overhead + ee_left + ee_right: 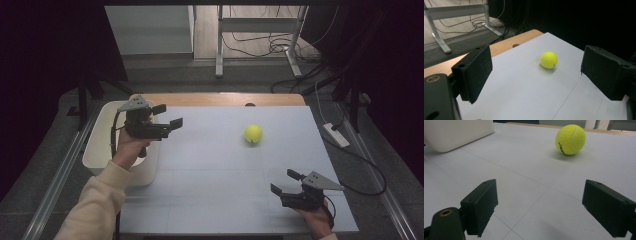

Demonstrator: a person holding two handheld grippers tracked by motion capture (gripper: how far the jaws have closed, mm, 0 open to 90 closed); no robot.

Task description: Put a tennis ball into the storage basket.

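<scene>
One yellow felt tennis ball (253,134) sits on the pale grey tabletop (215,175), right of centre and toward the far edge. It lies free, touching nothing but the surface. In the right gripper view the ball (570,139) shows its white seam and a small dark print.

One white rectangular plastic bin (102,145) stands at the left edge of the tabletop, partly over its side. What it contains cannot be told; your left forearm and tool cover much of the opening. A corner of the bin (459,133) shows at the upper left of the right gripper view.

Two tools are in your hands. Your left tool (167,115) is held above the near rim of the bin, jaws pointing toward the ball and well apart from it. Its jaws stand wide, released, with nothing between them; in the left gripper view the ball (548,59) lies farther off on the tabletop, seen through the gap.

Your right tool (285,181) rests low at the near right corner of the tabletop, well apart from the ball. Its jaws are also spread and released, holding nothing.
</scene>
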